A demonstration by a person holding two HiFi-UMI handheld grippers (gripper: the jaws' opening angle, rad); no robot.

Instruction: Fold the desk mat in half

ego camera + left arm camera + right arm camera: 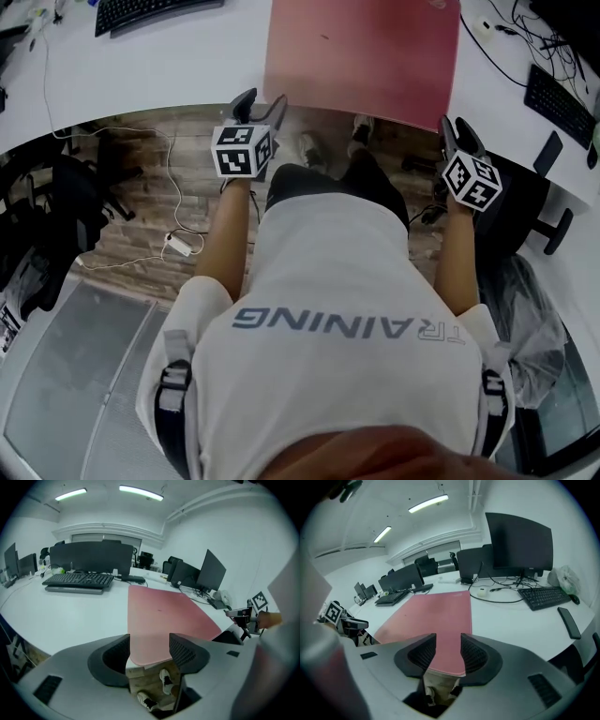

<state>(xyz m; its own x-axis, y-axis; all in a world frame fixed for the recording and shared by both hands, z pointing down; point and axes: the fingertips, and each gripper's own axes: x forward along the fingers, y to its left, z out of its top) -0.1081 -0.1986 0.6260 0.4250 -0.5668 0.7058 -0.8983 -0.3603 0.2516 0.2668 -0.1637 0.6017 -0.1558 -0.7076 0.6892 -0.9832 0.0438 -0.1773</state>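
A pink desk mat lies flat on the white desk, its near edge along the desk's front edge. My left gripper hangs just in front of the mat's near left corner, jaws open and empty. In the left gripper view that corner of the mat shows between the open jaws of the gripper, without touching them. My right gripper is by the near right corner, also open. In the right gripper view the mat runs away from the open gripper, its corner framed between the jaws.
A black keyboard lies at the desk's far left, another keyboard and a phone at the right with cables. Monitors stand behind. An office chair is at my right; wooden floor is below.
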